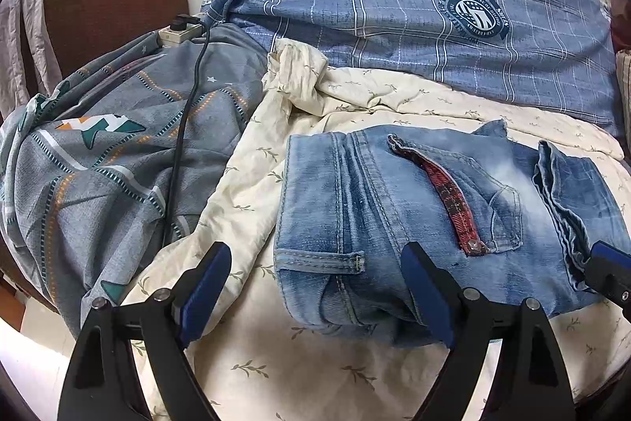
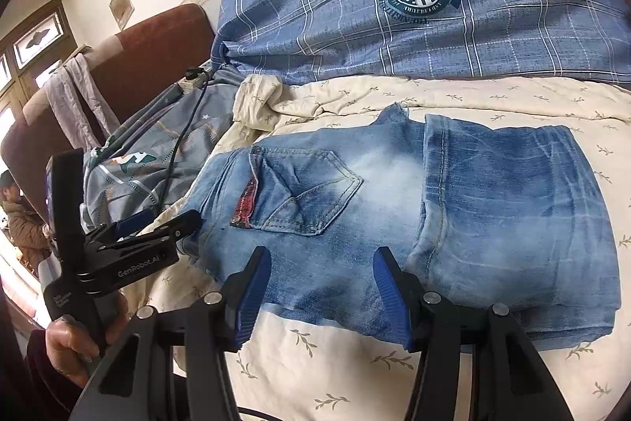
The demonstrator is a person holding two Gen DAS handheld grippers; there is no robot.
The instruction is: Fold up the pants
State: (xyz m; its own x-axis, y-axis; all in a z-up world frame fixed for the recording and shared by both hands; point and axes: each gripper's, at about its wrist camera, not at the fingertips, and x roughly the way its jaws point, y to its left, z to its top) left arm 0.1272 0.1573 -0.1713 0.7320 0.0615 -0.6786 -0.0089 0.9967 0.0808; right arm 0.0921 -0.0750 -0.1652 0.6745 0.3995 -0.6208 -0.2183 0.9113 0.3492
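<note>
Jeans (image 2: 394, 216) sat folded into a compact bundle on the cream sheet (image 2: 355, 354), just in front of the plaid pillow (image 2: 394, 18); hems tucked over on the side away from the waistband, so the fold looked basically done. Left gripper (image 1: 321, 296) hung wide open at the waistband end; right gripper (image 2: 321, 298) was spread too, gripping nothing, just above the near edge; probably both had backed off so the bundle kept its shape.

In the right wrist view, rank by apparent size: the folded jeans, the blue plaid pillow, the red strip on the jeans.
1. Blue plaid pillow and folded jeans: alike; the jeans lie nearer, so unranked.
2. Red strip: clearly smallest.
</note>
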